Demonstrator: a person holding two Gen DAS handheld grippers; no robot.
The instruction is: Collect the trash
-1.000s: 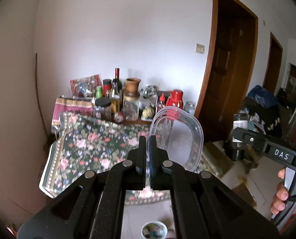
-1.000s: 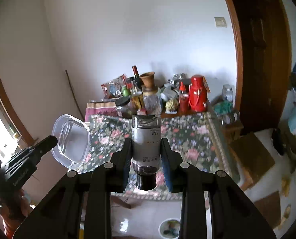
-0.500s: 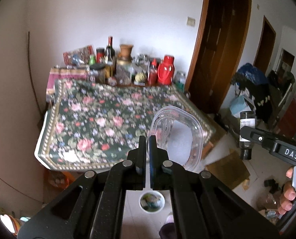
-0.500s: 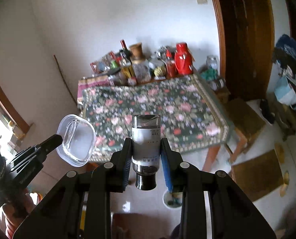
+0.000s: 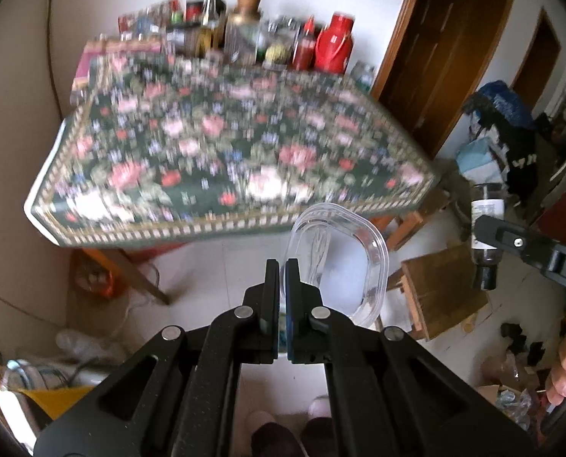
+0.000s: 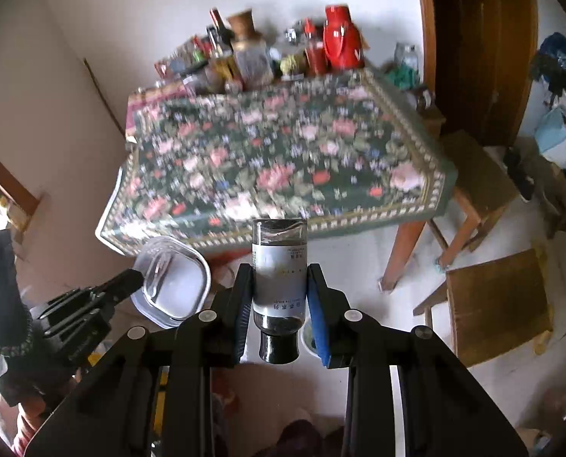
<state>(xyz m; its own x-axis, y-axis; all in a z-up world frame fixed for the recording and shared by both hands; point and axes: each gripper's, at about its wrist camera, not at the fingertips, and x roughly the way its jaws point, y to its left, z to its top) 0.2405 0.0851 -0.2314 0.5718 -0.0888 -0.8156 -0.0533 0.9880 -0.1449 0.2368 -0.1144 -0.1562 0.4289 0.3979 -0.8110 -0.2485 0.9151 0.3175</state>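
While both grippers point down toward the floor before the table (image 5: 222, 175), the left gripper (image 5: 282, 266) is clamped on the rim of one clear plastic container (image 5: 340, 262), and the right gripper (image 6: 279, 278) grips one labelled bottle (image 6: 279, 266), cap toward the camera. Two wooden stools (image 6: 496, 301) stand nearby.

The left tool (image 5: 282, 266) pinches the rim of a clear plastic tub (image 5: 344, 262) above the floor, before a blurred desk (image 5: 226, 160) draped in floral cloth
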